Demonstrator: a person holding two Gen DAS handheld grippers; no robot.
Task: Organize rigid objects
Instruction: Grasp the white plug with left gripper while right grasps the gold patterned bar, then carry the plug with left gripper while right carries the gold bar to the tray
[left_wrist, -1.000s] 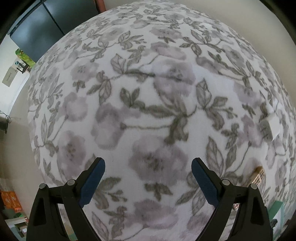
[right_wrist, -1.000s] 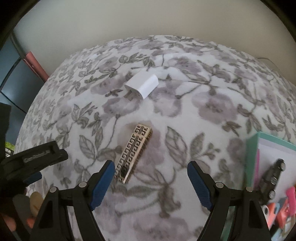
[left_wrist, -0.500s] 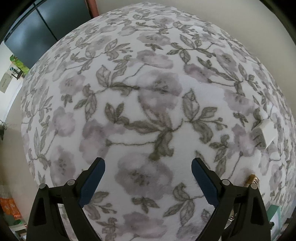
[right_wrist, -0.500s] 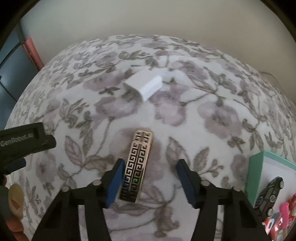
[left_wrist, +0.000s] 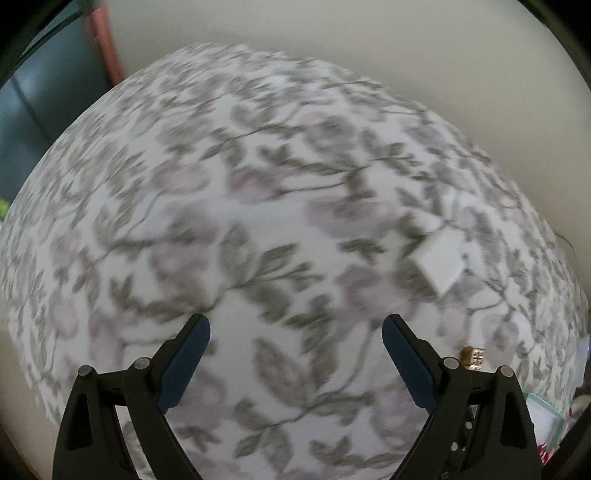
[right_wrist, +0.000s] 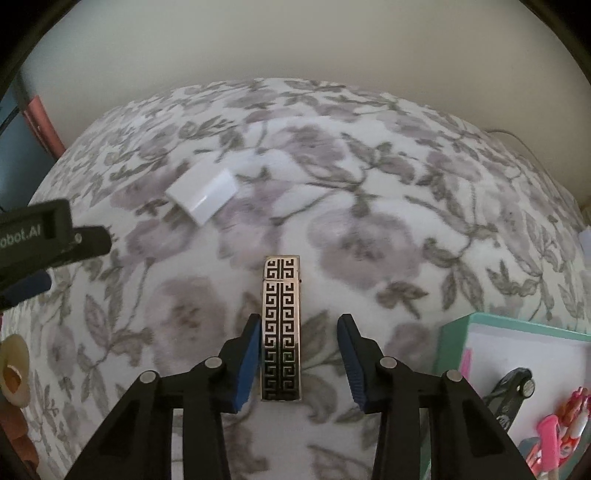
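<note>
A: Two claws in frame, go left to right. Left one?

B: My left gripper (left_wrist: 295, 339) hangs over the floral cloth (left_wrist: 229, 206), jaws spread wide, nothing between them. View is smeared with blur. A white block (left_wrist: 441, 260) lies on the cloth ahead and to the right, well apart from the fingers.

A: Anything else in that view?

B: Gold tip of the patterned lighter (left_wrist: 472, 357) peeks out just past my right finger (left_wrist: 406, 363).

A: Right claw?

B: My right gripper (right_wrist: 298, 363) straddles the patterned lighter (right_wrist: 281, 332), which lies flat on the floral cloth (right_wrist: 369, 229), long axis pointing away from me. Left pad (right_wrist: 246, 363) is touching or nearly touching its edge, can't tell which. Right pad (right_wrist: 351, 363) stands clear with a gap. So jaws part-way apart, not clamped.

A: Other stuff?

B: White block (right_wrist: 202, 192) further out to the left. Teal box (right_wrist: 452, 345) at the right edge, with a black toy car (right_wrist: 511, 387) and pink-red toys (right_wrist: 554, 432) inside.
</note>
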